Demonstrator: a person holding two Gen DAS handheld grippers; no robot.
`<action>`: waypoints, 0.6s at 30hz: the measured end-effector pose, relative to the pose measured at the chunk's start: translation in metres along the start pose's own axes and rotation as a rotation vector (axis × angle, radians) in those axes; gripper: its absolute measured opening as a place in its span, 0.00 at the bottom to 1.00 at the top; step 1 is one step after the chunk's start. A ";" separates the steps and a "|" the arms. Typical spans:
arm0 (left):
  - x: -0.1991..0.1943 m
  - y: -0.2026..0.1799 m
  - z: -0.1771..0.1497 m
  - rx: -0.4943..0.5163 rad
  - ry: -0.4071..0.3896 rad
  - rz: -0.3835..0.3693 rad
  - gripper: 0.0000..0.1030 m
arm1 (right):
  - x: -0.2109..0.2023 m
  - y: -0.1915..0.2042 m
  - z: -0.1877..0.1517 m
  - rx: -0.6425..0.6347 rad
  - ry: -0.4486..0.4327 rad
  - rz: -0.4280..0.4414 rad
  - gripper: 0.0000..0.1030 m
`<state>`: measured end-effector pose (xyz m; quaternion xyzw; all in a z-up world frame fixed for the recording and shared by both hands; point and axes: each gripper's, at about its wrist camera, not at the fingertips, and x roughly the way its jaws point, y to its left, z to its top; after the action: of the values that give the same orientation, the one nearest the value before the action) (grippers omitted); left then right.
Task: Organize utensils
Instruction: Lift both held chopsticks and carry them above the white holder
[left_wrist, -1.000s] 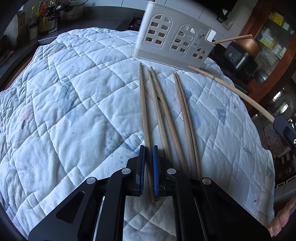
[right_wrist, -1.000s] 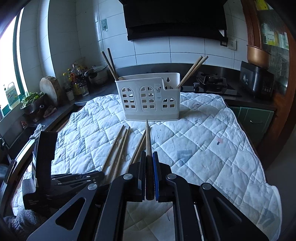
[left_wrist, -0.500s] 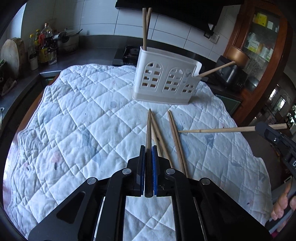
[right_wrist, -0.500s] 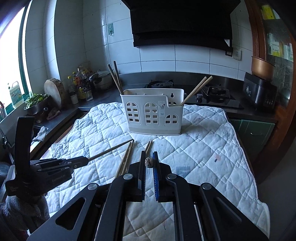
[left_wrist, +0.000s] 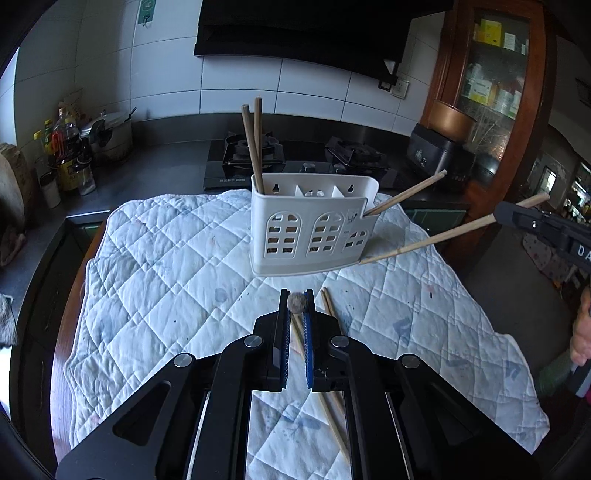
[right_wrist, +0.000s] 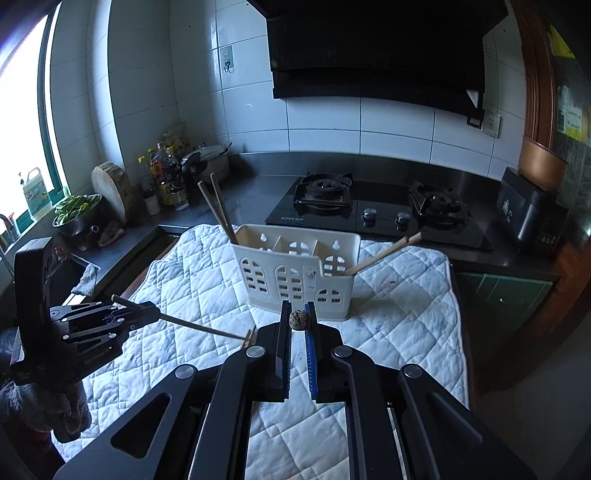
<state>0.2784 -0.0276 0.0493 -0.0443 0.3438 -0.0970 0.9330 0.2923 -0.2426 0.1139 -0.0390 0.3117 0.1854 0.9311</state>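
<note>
Left wrist view: the left gripper (left_wrist: 297, 303) clenches one chopstick (left_wrist: 297, 302) end-on, raised for dropping in. Loose chopsticks (left_wrist: 327, 301) lie on the quilt (left_wrist: 166, 266). Beyond, the right gripper (left_wrist: 517, 218) grips another chopstick (left_wrist: 436, 238), angled toward the white holder (left_wrist: 310, 225).

Daylight enters from a window (right_wrist: 26, 122) at the left edge of the right wrist view, blown out to plain white there. It leaves a soft sheen on the wall tiles (right_wrist: 155, 74) and the steel counter (right_wrist: 266, 184). The quilted cloth (left_wrist: 166, 258) is evenly lit and sharp in both views. The range hood (right_wrist: 373, 48) and the frame corners fall to near black. Strong fisheye bending curves the tile lines and counter edges toward the borders. A hand (left_wrist: 581, 332) at the far right of the left wrist view looks smeared and soft.
</note>
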 end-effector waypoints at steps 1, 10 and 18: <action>-0.001 -0.002 0.006 0.010 -0.005 0.001 0.05 | -0.002 -0.002 0.007 -0.008 -0.002 -0.010 0.07; -0.023 -0.014 0.071 0.046 -0.072 -0.009 0.05 | 0.014 -0.021 0.057 -0.049 0.033 -0.097 0.07; -0.048 -0.026 0.145 0.072 -0.233 0.010 0.05 | 0.048 -0.032 0.076 -0.028 0.094 -0.058 0.07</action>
<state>0.3328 -0.0406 0.1932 -0.0201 0.2298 -0.0989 0.9680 0.3827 -0.2427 0.1453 -0.0697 0.3510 0.1606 0.9199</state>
